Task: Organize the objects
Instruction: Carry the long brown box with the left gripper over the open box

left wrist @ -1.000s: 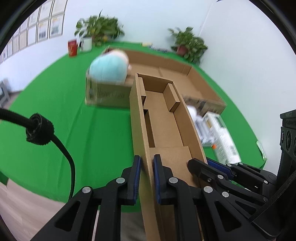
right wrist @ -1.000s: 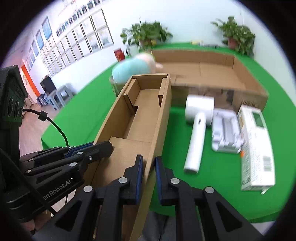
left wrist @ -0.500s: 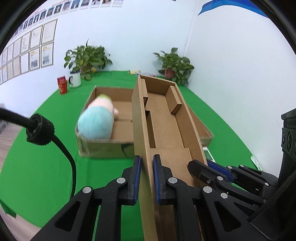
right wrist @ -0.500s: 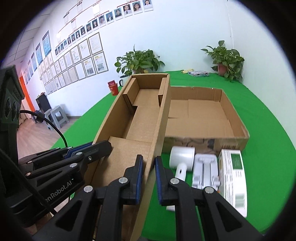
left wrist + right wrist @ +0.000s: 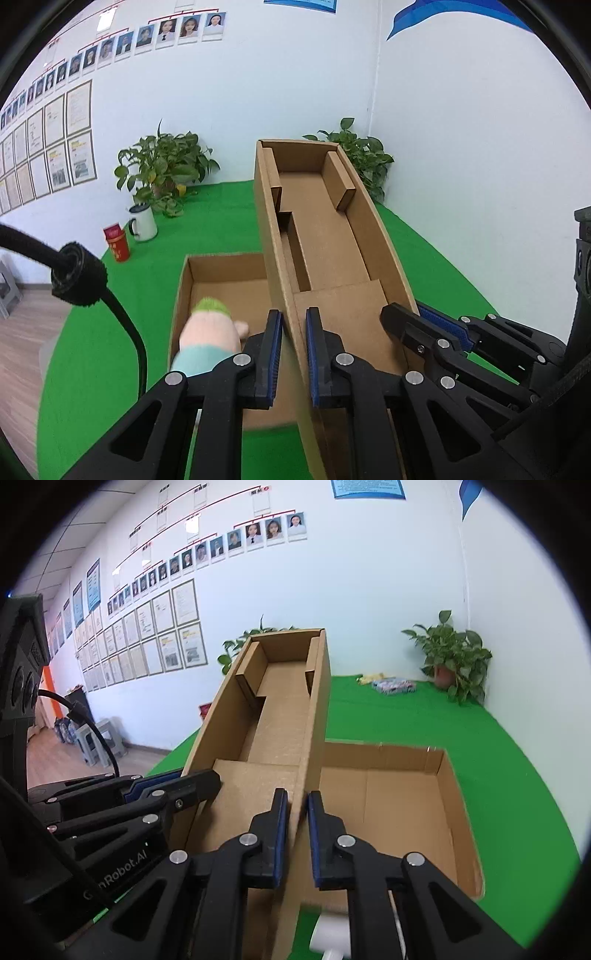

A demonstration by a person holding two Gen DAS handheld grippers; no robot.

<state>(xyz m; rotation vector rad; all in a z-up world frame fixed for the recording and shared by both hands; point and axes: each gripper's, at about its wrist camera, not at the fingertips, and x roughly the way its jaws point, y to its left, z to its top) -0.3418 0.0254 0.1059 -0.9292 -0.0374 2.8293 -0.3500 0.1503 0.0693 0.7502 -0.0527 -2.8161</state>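
While both grippers pinch opposite side walls of the long cardboard insert (image 5: pixel 325 236), it hangs lifted and tilted above the large open box (image 5: pixel 406 797) on the green table (image 5: pixel 517 775). Left gripper (image 5: pixel 294 354) clamps the left wall, right gripper (image 5: pixel 295 834) the right wall (jaws nearly closed on thin card). A plush toy (image 5: pixel 210 343) lies inside the box's left end.

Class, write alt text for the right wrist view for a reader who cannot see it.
The right gripper pinches the right wall of a long cardboard insert, lifted above an open shallow box on green cloth; the left gripper clamps the opposite wall.
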